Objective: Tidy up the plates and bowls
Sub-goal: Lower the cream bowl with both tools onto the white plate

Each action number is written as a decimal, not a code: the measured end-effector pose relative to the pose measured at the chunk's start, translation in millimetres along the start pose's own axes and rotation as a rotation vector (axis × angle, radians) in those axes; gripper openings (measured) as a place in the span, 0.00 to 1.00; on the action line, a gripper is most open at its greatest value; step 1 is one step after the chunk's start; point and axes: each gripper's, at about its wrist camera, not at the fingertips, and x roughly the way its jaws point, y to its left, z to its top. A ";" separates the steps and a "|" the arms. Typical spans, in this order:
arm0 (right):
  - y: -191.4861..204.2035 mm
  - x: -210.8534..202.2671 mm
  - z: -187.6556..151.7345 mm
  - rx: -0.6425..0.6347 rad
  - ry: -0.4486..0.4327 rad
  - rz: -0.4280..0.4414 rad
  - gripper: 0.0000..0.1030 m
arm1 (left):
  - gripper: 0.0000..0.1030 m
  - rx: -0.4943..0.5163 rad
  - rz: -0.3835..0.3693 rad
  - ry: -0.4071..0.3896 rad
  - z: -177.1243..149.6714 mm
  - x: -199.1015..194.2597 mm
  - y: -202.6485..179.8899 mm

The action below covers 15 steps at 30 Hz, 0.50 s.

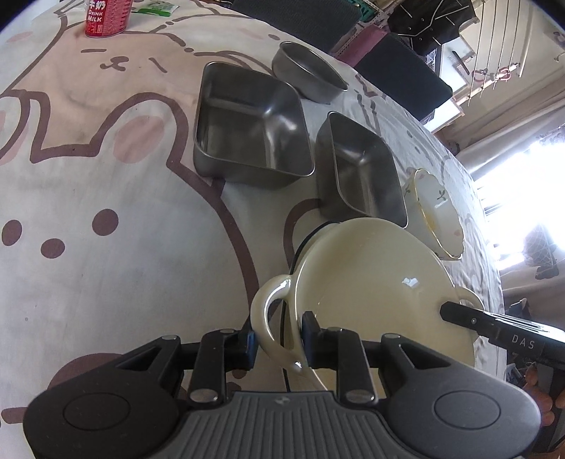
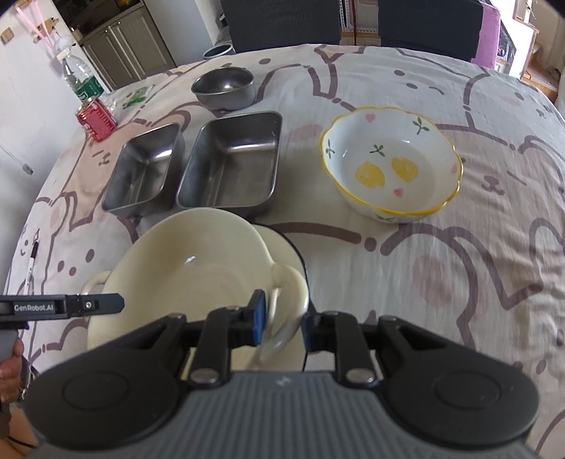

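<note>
A cream two-handled bowl [image 1: 370,282] is held up, tilted, above a cream plate with a dark rim [image 2: 286,247] on the table. My left gripper [image 1: 277,339] is shut on one handle [image 1: 268,317]. My right gripper [image 2: 282,325] is shut on the other handle [image 2: 289,282]. The bowl also shows in the right wrist view [image 2: 190,261]. Two steel rectangular trays [image 2: 231,166] [image 2: 144,173] and a round steel bowl [image 2: 224,88] stand beyond. A flowered bowl with a yellow rim [image 2: 392,169] sits to the right.
A red milk can [image 2: 97,120] and a water bottle [image 2: 81,79] stand at the far left table edge. Dark chairs [image 2: 282,21] stand behind the table. The cartoon-print tablecloth [image 2: 459,282] covers the table.
</note>
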 end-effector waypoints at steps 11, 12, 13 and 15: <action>0.7 5.7 2.4 -0.015 0.004 -0.015 0.25 | 0.28 0.040 0.024 -0.007 -0.7 1.5 -6.4; 1.1 5.9 2.2 -0.017 0.005 -0.015 0.25 | 0.28 0.045 0.026 -0.007 -0.7 2.0 -7.0; 1.2 6.1 2.0 -0.019 0.007 -0.015 0.25 | 0.28 0.051 0.029 -0.007 -0.7 2.2 -7.5; 1.2 6.2 0.8 -0.025 0.013 -0.014 0.26 | 0.28 0.058 0.032 -0.006 -0.6 2.6 -7.8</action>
